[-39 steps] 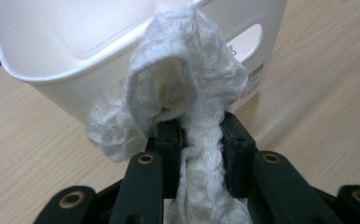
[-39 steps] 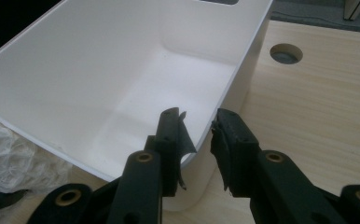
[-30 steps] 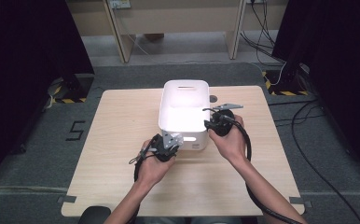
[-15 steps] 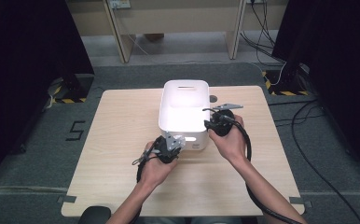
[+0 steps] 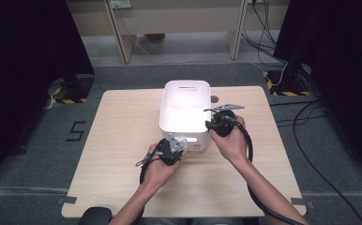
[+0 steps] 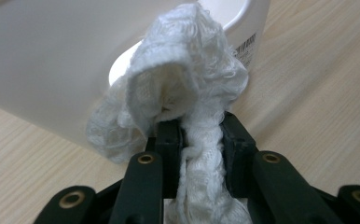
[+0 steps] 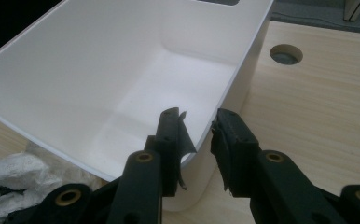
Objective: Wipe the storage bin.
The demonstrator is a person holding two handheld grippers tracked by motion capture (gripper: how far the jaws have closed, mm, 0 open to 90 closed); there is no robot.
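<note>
Looking down from the high view, we hold the white bin [image 5: 185, 112] steady on the desk [image 5: 123, 140], the right gripper [image 5: 215, 125] at its near right corner, the left gripper [image 5: 175, 149] low at its front wall. In the left gripper view, our fingers [image 6: 169, 140] are clamped on a white lace cloth [image 6: 187, 93] against the bin's handle slot. In the right gripper view, our fingers [image 7: 169, 135] straddle the bin's rim [image 7: 201, 144], seemingly bracing it.
</note>
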